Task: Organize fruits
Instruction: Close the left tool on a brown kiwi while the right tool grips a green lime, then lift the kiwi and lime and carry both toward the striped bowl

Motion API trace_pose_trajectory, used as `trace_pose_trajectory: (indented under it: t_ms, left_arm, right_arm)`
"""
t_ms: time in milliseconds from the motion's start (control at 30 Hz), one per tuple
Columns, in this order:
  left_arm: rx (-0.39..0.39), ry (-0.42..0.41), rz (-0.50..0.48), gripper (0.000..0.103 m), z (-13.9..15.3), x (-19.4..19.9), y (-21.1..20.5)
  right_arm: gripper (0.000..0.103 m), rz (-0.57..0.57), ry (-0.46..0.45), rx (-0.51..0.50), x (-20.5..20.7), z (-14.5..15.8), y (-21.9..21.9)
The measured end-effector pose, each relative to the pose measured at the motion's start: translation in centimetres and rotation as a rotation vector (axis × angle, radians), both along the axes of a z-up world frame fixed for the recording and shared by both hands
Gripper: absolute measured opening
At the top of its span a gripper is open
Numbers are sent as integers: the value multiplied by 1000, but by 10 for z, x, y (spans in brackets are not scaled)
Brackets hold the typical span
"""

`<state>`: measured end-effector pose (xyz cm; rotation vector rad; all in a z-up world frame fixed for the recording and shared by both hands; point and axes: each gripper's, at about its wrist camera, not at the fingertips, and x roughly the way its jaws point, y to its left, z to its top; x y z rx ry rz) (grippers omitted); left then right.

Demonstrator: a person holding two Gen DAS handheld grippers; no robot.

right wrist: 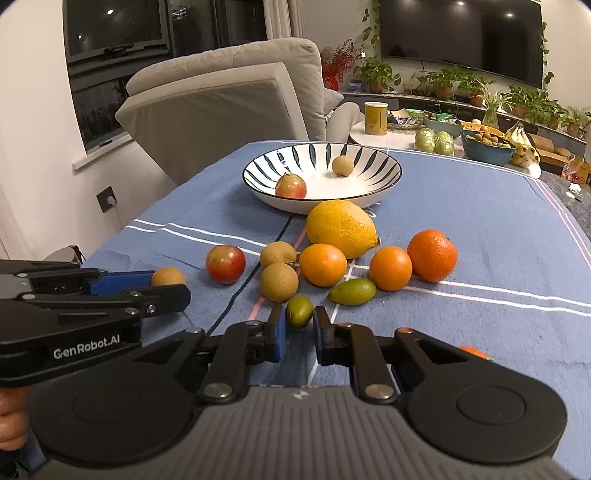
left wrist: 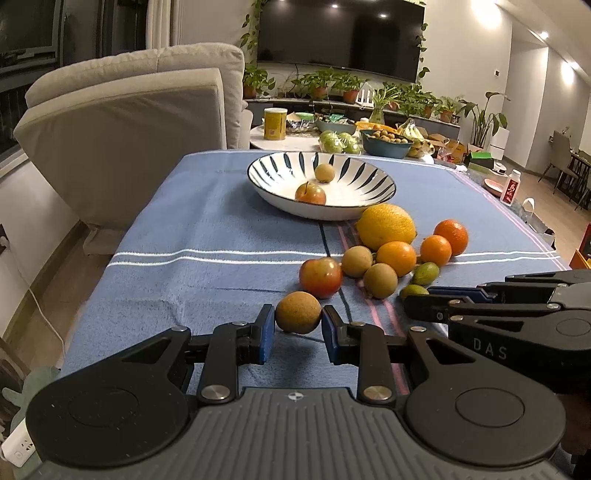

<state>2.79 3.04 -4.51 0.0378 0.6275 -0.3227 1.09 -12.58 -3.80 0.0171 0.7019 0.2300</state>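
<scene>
Left gripper (left wrist: 298, 320) clamped a longan (left wrist: 298, 312), right gripper (right wrist: 299, 325) a green fruit (right wrist: 299, 311); both needed gentle lifts to the bowl (left wrist: 384, 184).

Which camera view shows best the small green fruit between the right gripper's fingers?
The right wrist view: the small green fruit sits centred between the right gripper fingers, unobstructed. In the left wrist view, only its green edge shows behind that gripper's fingers.

Beige sofa (left wrist: 122, 122) left, dark window (right wrist: 114, 33) behind; wall-mounted TV (left wrist: 340, 37) above potted plants (left wrist: 332, 83); ceiling spotlights (left wrist: 543, 35) lit.
</scene>
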Motion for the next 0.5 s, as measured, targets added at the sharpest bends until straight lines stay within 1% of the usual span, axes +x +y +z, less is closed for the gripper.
trace_pose_trajectory:
  t_ms: [333, 400, 500]
  left_arm:
    - [-3, -49, -5, 26, 15, -11, -2]
    - [-2, -51, -6, 26, 16, -11, -3]
    - [1, -47, -7, 26, 13, -11, -4]
  right_arm:
    - [78, -2, -58, 40, -11, 18, -5]
    - [78, -1, -64, 34, -11, 19, -5]
    - [78, -5, -47, 7, -7, 14, -3]
